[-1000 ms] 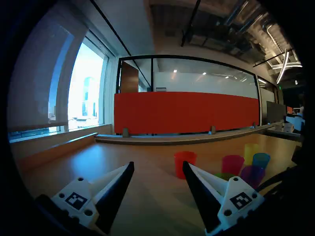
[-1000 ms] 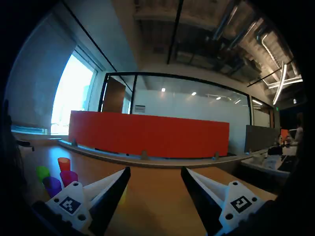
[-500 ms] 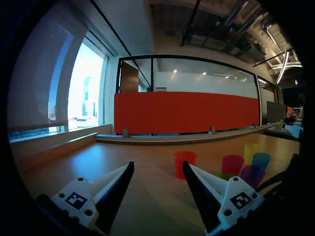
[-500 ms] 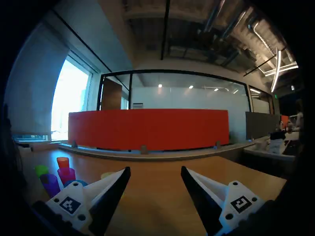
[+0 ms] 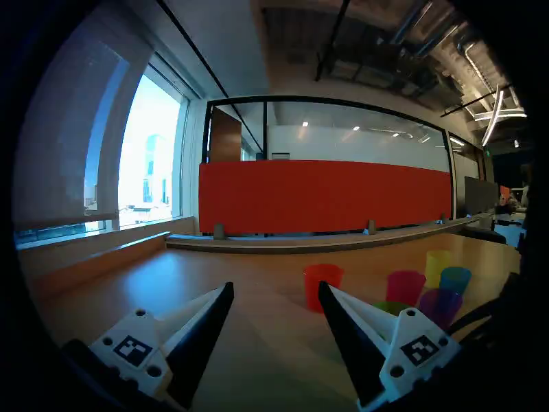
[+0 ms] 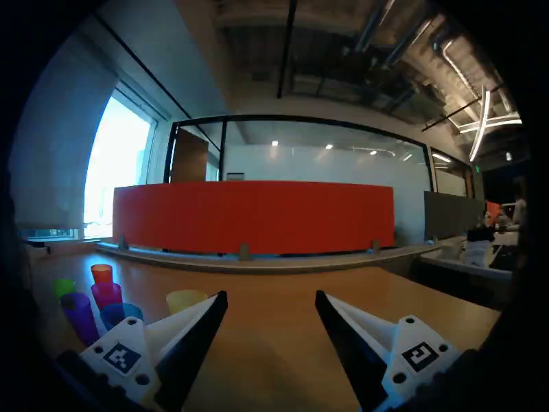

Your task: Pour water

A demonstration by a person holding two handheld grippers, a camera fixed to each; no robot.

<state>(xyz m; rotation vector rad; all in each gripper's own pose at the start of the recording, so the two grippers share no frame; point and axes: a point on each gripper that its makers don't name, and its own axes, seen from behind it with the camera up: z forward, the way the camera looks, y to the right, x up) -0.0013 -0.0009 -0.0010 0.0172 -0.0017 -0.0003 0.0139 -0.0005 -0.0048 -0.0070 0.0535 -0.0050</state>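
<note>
Since the left gripper (image 5: 274, 285) and right gripper (image 6: 270, 294) both hover over the bench (image 5: 261, 264) with fingers spread and empty, nothing is held; the 6 coloured cups (image 5: 405, 285) stand tightly clustered, so grabbing 1 could topple its neighbours and spill any water
</note>
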